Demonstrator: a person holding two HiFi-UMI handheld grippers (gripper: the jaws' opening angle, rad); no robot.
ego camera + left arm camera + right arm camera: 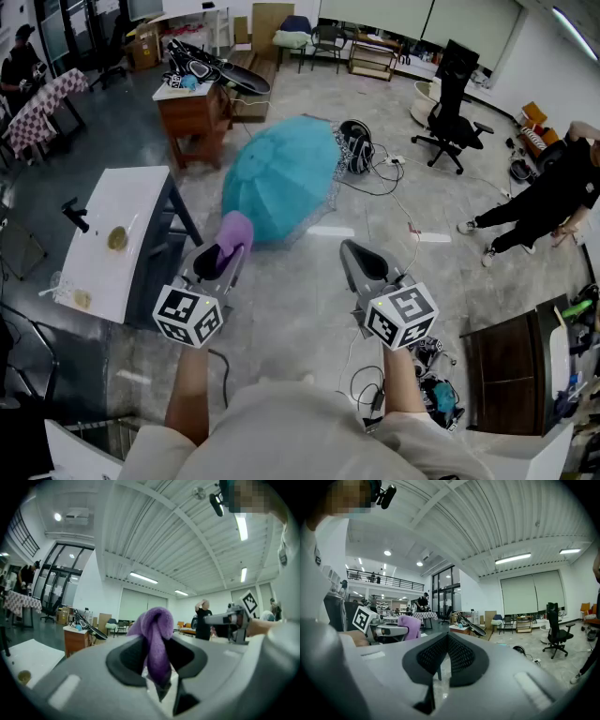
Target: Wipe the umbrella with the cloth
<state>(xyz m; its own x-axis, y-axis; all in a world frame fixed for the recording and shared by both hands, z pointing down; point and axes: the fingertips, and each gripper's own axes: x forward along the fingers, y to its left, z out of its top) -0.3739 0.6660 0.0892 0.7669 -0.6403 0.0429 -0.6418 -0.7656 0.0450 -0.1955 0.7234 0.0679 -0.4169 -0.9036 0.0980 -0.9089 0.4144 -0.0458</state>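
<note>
Head view showed the open teal umbrella (281, 178) lying canopy-up on the floor. Just short of its near edge, apparently not touching, the left gripper (223, 259) was clamped on a bunched purple cloth (234, 232). Off the umbrella's right, the right gripper (356, 255) was closed and empty. Wiping well would probably mean stepping closer, pressing lightly and stroking along the panels, with the free gripper steadying the rim.
</note>
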